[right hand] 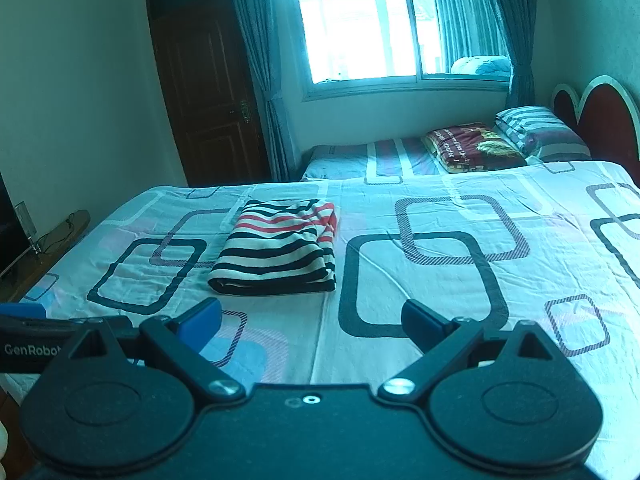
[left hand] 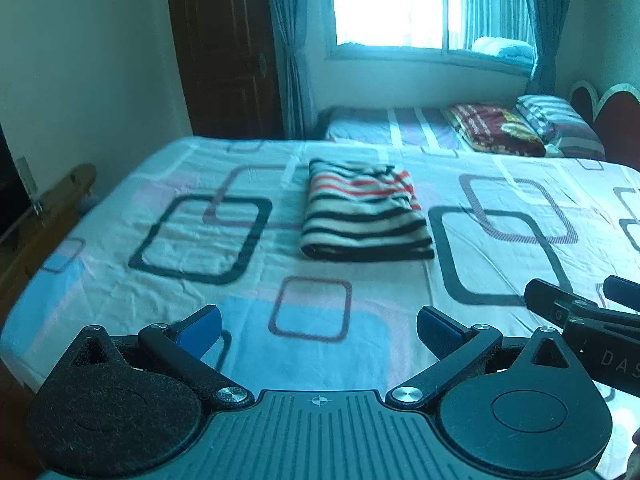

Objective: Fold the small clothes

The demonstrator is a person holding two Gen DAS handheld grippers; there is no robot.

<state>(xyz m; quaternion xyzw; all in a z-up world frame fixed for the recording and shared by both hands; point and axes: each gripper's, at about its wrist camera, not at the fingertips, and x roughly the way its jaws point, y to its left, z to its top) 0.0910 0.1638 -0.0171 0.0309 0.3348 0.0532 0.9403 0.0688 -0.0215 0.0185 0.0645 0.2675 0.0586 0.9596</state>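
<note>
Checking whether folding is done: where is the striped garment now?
The striped garment lies folded on the patterned bedsheet, centre-left in the right wrist view, ahead of both open hand-held grippers, touching neither.

Patterned bedsheet (right hand: pixel 440 240) spreads straight ahead of the tool, second bed (right hand: pixel 400 156) beyond with a folded blanket (right hand: pixel 472 146), bright window (right hand: pixel 384 28) above, dark door (right hand: pixel 200 92) ahead-left

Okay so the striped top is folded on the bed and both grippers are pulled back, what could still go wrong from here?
1. The striped top has a loose, bunched far edge showing red stripes; the fold might slump open if nudged.
2. The left gripper and right gripper, both open and empty, are close together, so they could bump on the next reach.
3. The bedsheet is wrinkled and may drag if a finger catches it.
</note>
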